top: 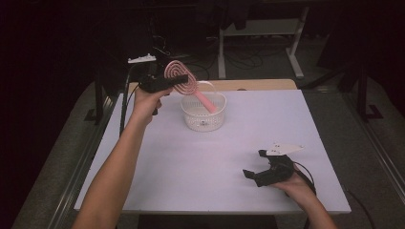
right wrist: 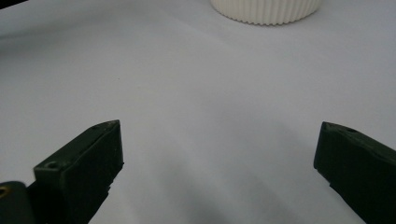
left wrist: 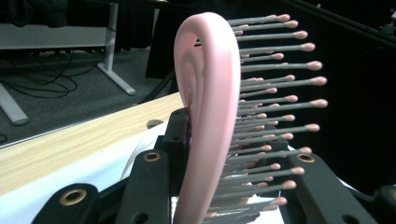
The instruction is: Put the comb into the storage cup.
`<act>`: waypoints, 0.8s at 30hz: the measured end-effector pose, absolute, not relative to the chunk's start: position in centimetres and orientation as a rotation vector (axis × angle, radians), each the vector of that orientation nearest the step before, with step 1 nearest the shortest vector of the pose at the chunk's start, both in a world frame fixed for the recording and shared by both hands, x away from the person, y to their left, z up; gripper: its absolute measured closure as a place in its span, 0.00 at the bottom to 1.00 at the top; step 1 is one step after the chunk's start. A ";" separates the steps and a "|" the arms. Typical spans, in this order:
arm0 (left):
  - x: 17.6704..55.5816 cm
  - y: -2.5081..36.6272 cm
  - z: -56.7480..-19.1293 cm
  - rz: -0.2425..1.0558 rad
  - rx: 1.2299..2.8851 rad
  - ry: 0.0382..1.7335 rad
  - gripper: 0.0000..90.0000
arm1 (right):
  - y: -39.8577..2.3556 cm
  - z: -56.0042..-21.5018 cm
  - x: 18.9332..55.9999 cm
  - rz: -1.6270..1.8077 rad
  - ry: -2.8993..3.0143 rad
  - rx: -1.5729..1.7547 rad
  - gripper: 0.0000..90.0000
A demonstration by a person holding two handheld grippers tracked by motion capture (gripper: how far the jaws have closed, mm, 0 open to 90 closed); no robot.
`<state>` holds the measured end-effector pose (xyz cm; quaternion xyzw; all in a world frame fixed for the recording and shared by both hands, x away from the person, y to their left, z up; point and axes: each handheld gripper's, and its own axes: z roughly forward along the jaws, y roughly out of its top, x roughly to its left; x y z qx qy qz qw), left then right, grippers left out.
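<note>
We see the left gripper clamped on the pink hairbrush, handle dipping into the white basket at twelve o'clock; right gripper gapes empty at five, open table between.

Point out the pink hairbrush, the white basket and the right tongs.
pink hairbrush (top: 177, 72), high view, on its round head.
white basket (top: 203, 121), high view, on its front wall.
right tongs (top: 254, 164), high view, between the open tips.

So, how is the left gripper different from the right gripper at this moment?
The left gripper is shut on the pink hairbrush; the right gripper is open and holds nothing. The left is raised beside the white basket; the right sits low over the table. Both are black and hand-held.
</note>
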<state>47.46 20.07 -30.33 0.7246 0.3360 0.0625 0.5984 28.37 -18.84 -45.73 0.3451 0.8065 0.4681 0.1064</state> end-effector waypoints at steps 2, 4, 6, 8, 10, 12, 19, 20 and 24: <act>47.7 19.9 -30.6 0.146 1.680 0.788 0.73 | -18.9 -45.7 28.4 1.380 2.374 1.015 0.01; 47.9 19.7 -31.0 0.149 1.680 0.795 0.73 | -18.9 -45.7 28.3 1.381 2.374 1.014 0.01; 48.2 19.6 -31.3 0.149 1.683 0.802 0.73 | -18.9 -45.7 28.4 1.382 2.373 1.013 0.01; 48.4 19.5 -31.7 0.146 1.680 0.807 0.73 | -18.9 -45.7 28.4 1.382 2.370 1.015 0.01; 48.5 19.3 -32.1 0.143 1.683 0.814 0.73 | -18.9 -45.7 28.4 1.383 2.368 1.017 0.01; 48.7 19.1 -32.5 0.142 1.688 0.821 0.73 | -19.0 -45.7 28.4 1.384 2.368 1.017 0.01; 49.1 18.7 -34.0 0.118 1.684 0.846 0.73 | -19.0 -45.7 28.4 1.386 2.367 1.015 0.01; 49.1 18.7 -34.3 0.114 1.685 0.850 0.73 | -19.0 -45.7 28.4 1.385 2.368 1.015 0.01; 49.4 18.6 -35.2 0.107 1.694 0.868 0.73 | -19.0 -45.7 28.4 1.384 2.370 1.016 0.01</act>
